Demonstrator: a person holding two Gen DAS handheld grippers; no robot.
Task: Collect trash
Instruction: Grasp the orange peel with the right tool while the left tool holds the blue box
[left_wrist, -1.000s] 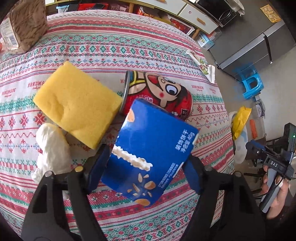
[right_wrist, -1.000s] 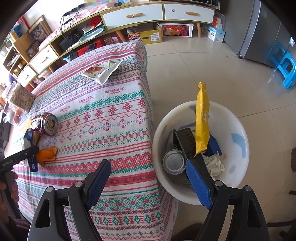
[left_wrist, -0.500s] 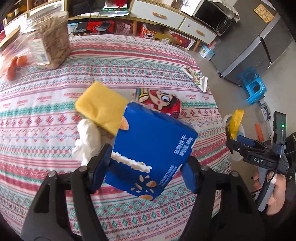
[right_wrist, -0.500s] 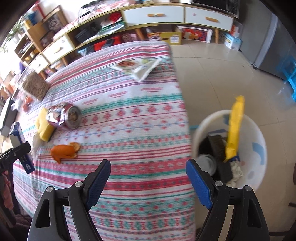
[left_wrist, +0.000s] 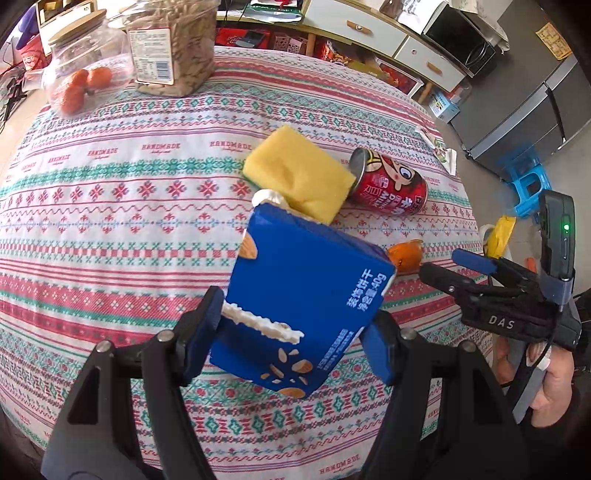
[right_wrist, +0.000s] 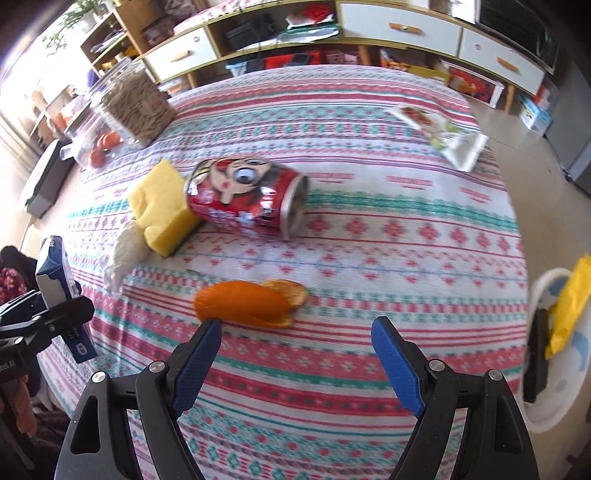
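The patterned tablecloth (right_wrist: 369, 192) carries most of what is left. Beside the table, the white bin (right_wrist: 565, 369) already holds a yellow wrapper (right_wrist: 569, 302) and some dark items, so part of the collecting looks done.

On the cloth lie a yellow sponge (right_wrist: 159, 203), a red can (right_wrist: 243, 195) on its side, touching the sponge, a printed wrapper (right_wrist: 439, 129) near the far edge, a crumpled white tissue (right_wrist: 125, 254) just beside the sponge, and an orange peel (right_wrist: 251, 302). My guess is at least 4 pieces remain besides the sponge, which may not be trash.

The left gripper (left_wrist: 295, 343) clamps a blue biscuit box (left_wrist: 306, 302) between its pads, lifted above the cloth and not yet binned. The right gripper (right_wrist: 295, 350) stands wide with nothing between its jaws, hovering just short of the peel.

The left view alone shows the box's printed face and 2 jars (left_wrist: 122, 55) clearly. The right view alone shows the bin's inside, the whole peel and the can's end.
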